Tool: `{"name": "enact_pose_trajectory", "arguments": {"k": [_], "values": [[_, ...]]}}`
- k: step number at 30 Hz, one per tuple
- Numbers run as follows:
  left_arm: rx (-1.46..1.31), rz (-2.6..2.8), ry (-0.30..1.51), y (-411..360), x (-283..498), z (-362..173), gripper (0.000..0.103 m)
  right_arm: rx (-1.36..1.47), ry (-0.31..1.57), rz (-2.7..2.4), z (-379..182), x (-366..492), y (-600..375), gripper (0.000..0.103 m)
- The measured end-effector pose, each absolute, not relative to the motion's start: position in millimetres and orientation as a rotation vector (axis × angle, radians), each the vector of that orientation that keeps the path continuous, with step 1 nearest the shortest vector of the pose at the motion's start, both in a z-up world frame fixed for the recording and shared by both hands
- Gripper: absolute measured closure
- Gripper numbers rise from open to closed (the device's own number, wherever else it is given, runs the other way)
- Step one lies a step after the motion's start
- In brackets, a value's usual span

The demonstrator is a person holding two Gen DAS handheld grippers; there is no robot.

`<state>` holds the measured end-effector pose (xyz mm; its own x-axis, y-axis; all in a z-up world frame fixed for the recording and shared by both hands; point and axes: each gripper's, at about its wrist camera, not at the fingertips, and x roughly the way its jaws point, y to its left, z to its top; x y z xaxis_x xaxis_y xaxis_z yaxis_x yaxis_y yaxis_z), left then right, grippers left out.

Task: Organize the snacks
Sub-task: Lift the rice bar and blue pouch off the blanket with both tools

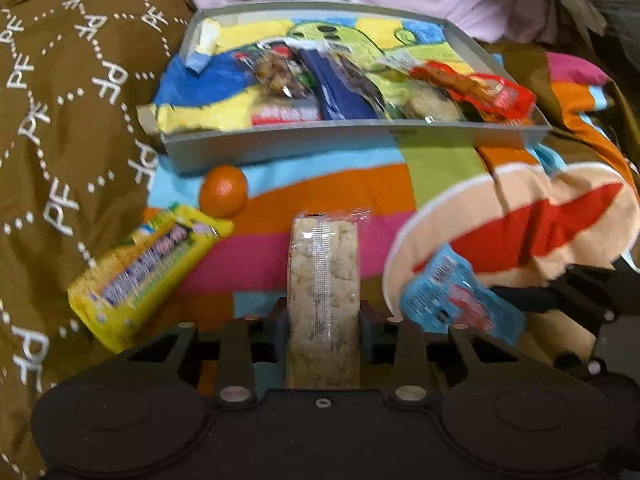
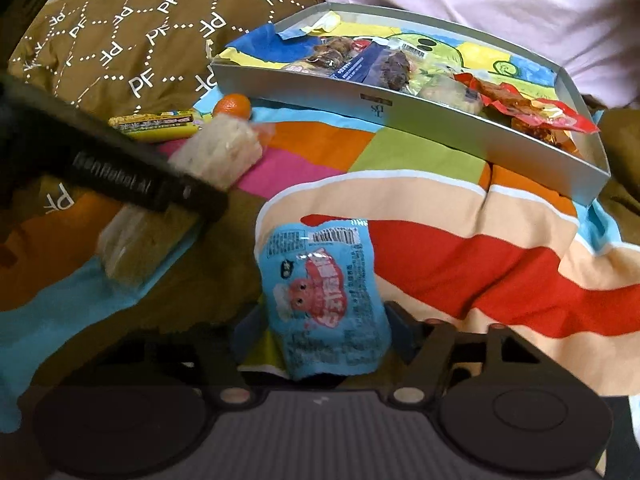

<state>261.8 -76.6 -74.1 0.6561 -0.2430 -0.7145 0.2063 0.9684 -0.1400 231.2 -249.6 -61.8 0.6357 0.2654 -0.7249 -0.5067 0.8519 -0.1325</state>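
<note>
Short of the tray (image 1: pixel 280 142), the left gripper (image 1: pixel 323 320) pinches a light, crumbly rice bar (image 1: pixel 323 280) mid-length, while the right gripper (image 2: pixel 320 320) pinches a soft, crinkly blue pouch (image 2: pixel 324 296) low down.

We see a soft, matt cloth blanket (image 2: pixel 460 248) in bright stripes across the middle, with a brown printed fabric pillow (image 1: pixel 60 120) at the left. The grey tray (image 1: pixel 320 136) at the top looks like smooth, matt card or metal; we cannot tell which. The rice cake pack (image 1: pixel 323 280) and blue packet (image 2: pixel 324 300) wear glossy, crinkled clear and printed plastic film, and the grippers' bodies look like matt black plastic.
</note>
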Motion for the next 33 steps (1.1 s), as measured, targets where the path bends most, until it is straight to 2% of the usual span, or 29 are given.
{"name": "enact_pose_trajectory", "arguments": {"k": [10,17,27,33], "values": [[-0.021,-0.268,0.853,-79,249,-86,0.065,-0.341,0.748,0.425,-62,227,-245,0.039],[-0.016,-0.264,0.854,-80,246,-85,0.068,-0.42,0.687,0.4,-62,217,-231,0.04],[-0.041,-0.243,0.818,-78,241,-76,0.068,-0.596,0.537,0.367,-65,202,-209,0.04],[-0.073,-0.223,0.78,-77,243,-62,0.068,-0.606,0.438,0.304,-57,201,-212,0.04]]}}
